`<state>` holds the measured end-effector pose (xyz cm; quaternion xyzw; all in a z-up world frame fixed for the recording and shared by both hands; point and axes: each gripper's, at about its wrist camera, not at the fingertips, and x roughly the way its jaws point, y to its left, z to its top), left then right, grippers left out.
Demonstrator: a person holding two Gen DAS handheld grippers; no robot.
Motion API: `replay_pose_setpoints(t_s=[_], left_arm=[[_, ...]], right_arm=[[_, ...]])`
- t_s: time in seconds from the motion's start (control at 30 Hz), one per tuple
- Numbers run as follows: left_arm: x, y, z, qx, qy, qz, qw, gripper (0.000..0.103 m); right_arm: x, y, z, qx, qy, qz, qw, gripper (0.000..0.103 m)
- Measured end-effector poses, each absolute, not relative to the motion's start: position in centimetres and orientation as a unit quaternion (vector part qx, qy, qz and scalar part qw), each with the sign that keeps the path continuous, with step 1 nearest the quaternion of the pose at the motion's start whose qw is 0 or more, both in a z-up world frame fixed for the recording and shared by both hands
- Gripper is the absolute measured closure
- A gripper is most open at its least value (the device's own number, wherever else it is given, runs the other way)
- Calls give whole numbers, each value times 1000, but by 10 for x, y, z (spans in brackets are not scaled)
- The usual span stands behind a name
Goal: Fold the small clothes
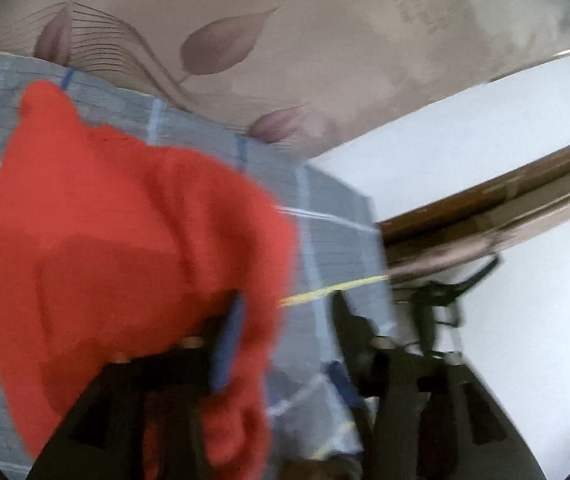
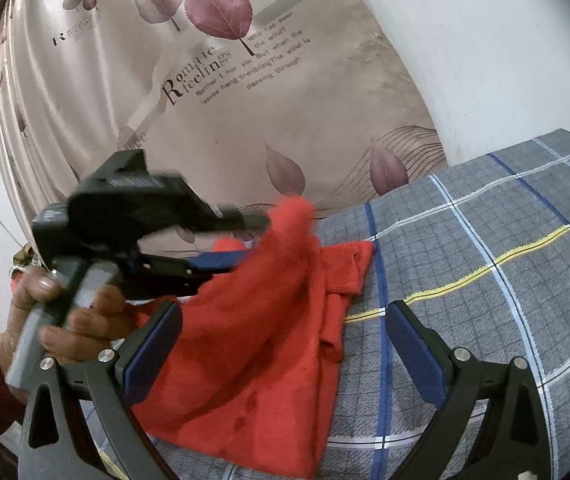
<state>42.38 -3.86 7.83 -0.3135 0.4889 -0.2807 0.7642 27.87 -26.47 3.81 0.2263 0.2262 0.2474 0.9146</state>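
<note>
Now a soft red cloth garment [image 2: 261, 320] lies on the grey checked bed sheet [image 2: 485, 264].
Left tongs [image 2: 245, 240] stand partly open, cloth draped over one finger; right tongs [image 2: 285, 356] gape wide, empty, over it.

left gripper [image 2: 241, 240] motion-blurred; red garment [image 2: 253, 320] hides its fingertips.

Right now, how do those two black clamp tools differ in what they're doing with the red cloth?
The left gripper reaches into a raised fold of the red cloth, cloth draped over one finger; the right gripper hangs above the flat part with nothing between its fingers. The left gripper's jaws stand partly apart; the right gripper's spread wide. The left gripper looks blurred, the right sharp. Both have blue pads and black frames.
</note>
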Motion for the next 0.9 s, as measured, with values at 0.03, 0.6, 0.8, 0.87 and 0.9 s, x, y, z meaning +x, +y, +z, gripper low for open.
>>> replay_pose_setpoints(t_s=[0.03, 0.6, 0.8, 0.87, 0.9], left_arm=[[419, -35, 85, -324, 472, -299, 763, 46], [281, -4, 33, -156, 386, -280, 865, 17], [269, -31, 17, -143, 376, -305, 863, 17], [268, -46, 17, -121, 372, -318, 864, 17], [267, -57, 16, -100, 370, -323, 866, 17]], right_arm=[[279, -266, 38, 231, 225, 251, 913, 2], [338, -280, 8, 388, 326, 352, 787, 2], [391, -247, 25, 330, 356, 333, 808, 36], [411, -230, 27, 289, 392, 321, 812, 77], [421, -222, 25, 272, 414, 313, 810, 87]])
